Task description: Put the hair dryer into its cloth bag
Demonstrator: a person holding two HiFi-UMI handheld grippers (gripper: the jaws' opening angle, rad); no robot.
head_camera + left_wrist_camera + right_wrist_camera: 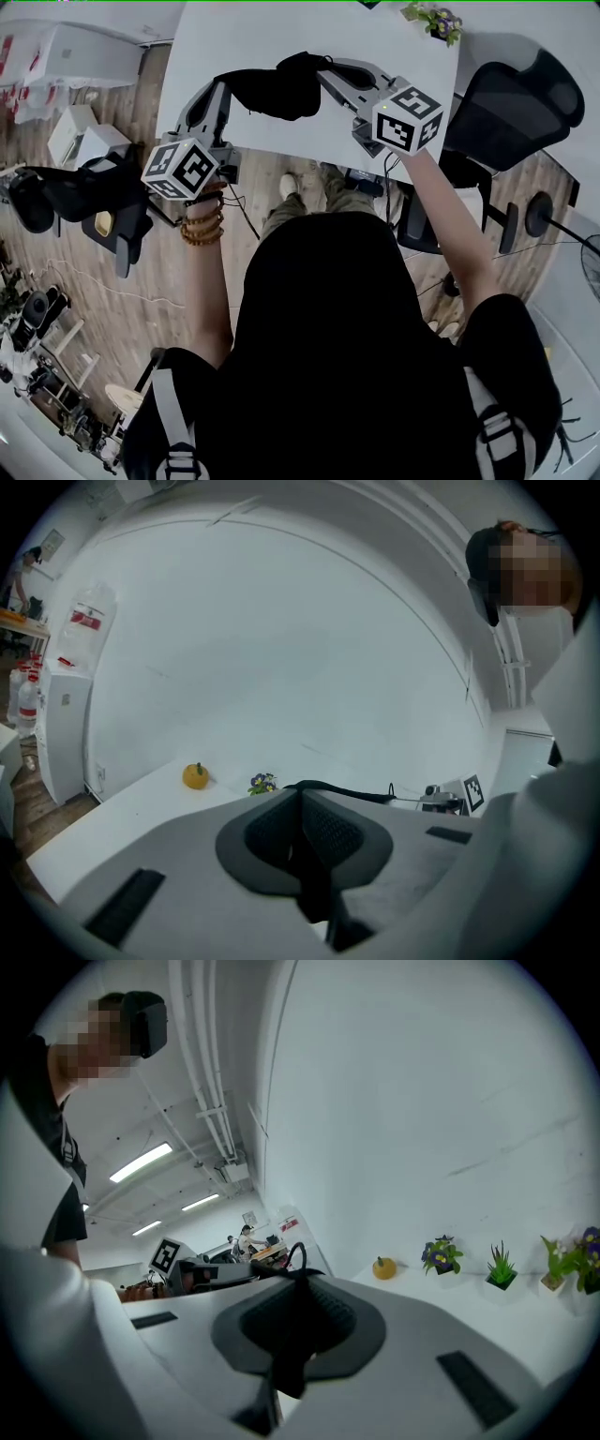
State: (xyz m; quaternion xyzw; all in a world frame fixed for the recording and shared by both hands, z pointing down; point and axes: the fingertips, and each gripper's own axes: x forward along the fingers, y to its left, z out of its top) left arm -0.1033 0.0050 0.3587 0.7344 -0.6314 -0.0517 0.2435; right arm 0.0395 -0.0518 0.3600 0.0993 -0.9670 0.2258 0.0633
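Head view: beneath both grippers lies the white table (234,28). The black cloth bag (281,89) hangs between the left gripper (228,86) and the right gripper (328,70), each pinched tight on its fabric. The hair dryer is unseen, probably inside. Hold both ends level so nothing spills.

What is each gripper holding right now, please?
Left gripper: shut on the cloth bag.
Right gripper: shut on the cloth bag.
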